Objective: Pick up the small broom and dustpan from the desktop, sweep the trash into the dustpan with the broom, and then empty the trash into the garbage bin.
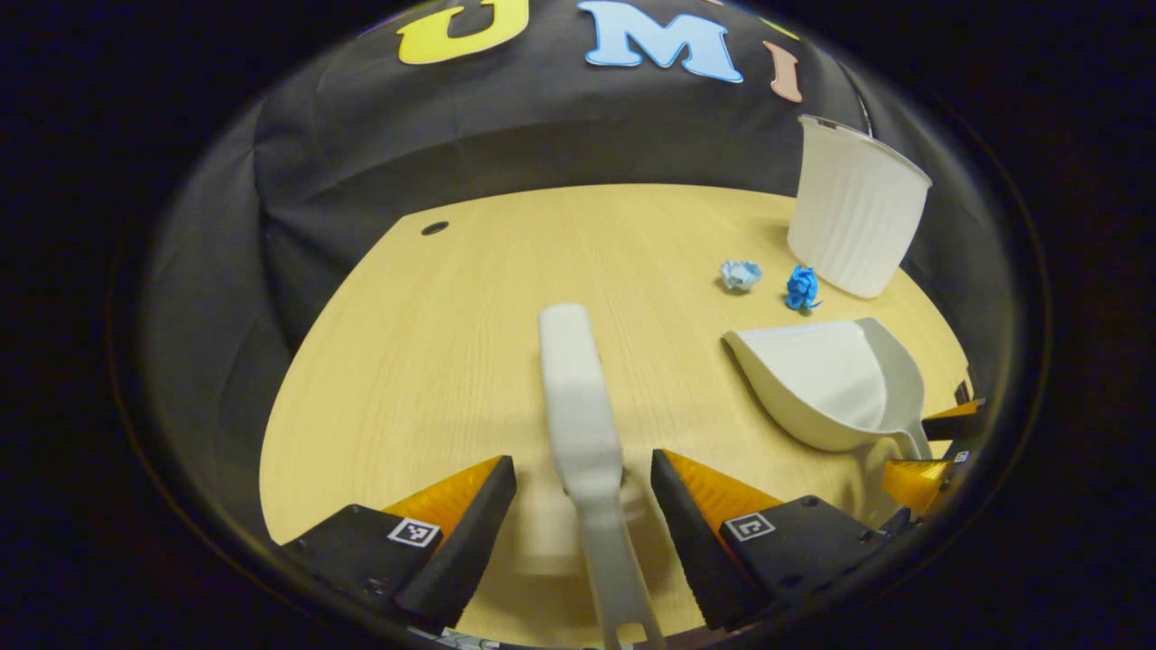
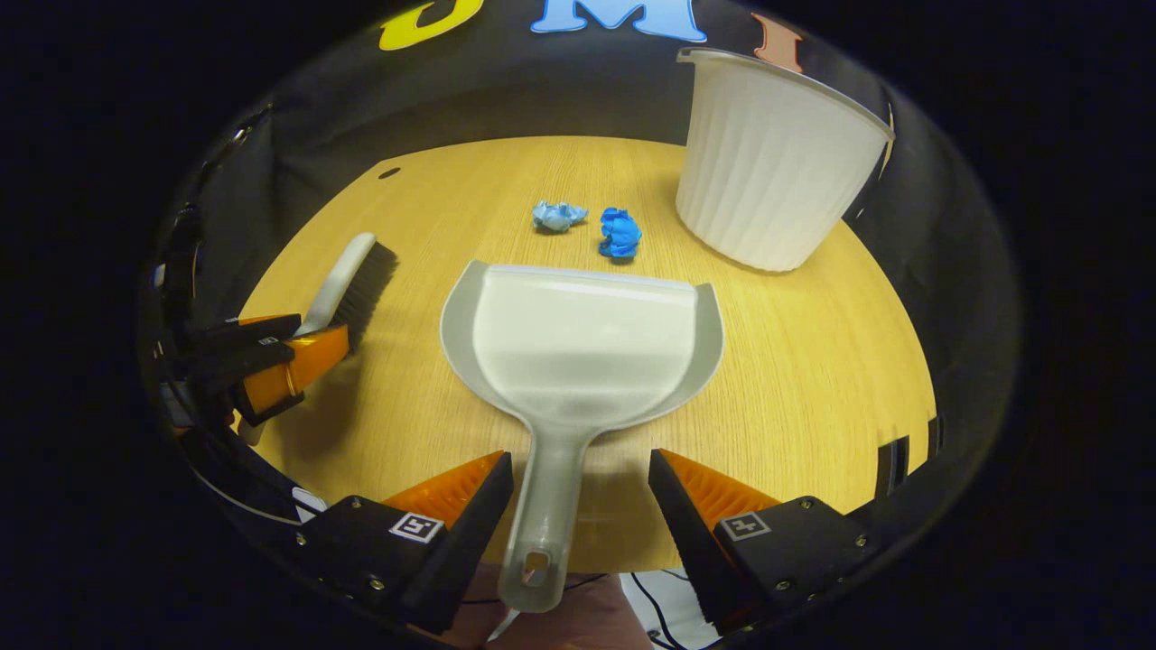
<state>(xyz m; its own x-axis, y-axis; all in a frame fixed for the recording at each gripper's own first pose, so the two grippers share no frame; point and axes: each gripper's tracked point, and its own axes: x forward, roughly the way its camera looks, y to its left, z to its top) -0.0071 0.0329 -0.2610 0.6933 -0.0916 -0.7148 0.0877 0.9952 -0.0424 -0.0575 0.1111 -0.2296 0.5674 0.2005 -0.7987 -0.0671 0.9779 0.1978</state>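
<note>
In the left gripper view, the left gripper [image 1: 583, 478] is held low over the desktop [image 1: 433, 361] and points forward along it. Its fingers stand apart, one on each side of the broom [image 1: 578, 406], whose handle runs between them without visible contact. The broom's pale back stretches toward 12 o'clock; its bristles are hidden underneath. At 3 o'clock lies the dustpan [image 1: 826, 379], with the right gripper [image 1: 935, 451] at its handle, cut off by the edge. Two balls of trash, a pale blue paper ball [image 1: 741, 274] and a deep blue paper ball [image 1: 802, 288], lie at 1 o'clock, just before the white garbage bin [image 1: 856, 212].

In the right gripper view, the right gripper [image 2: 581, 478] likewise sits low and level. Its fingers are spread wide, flanking the dustpan [image 2: 582, 338] handle, clear of both sides. The pan's mouth faces 12 o'clock, toward the pale blue paper ball [image 2: 557, 216] and the deep blue paper ball [image 2: 619, 232]. The garbage bin [image 2: 772, 167] stands upright at 1 o'clock. At 9 o'clock the left gripper [image 2: 271, 357] reaches around the broom [image 2: 354, 280]; whether it touches is unclear.
</note>
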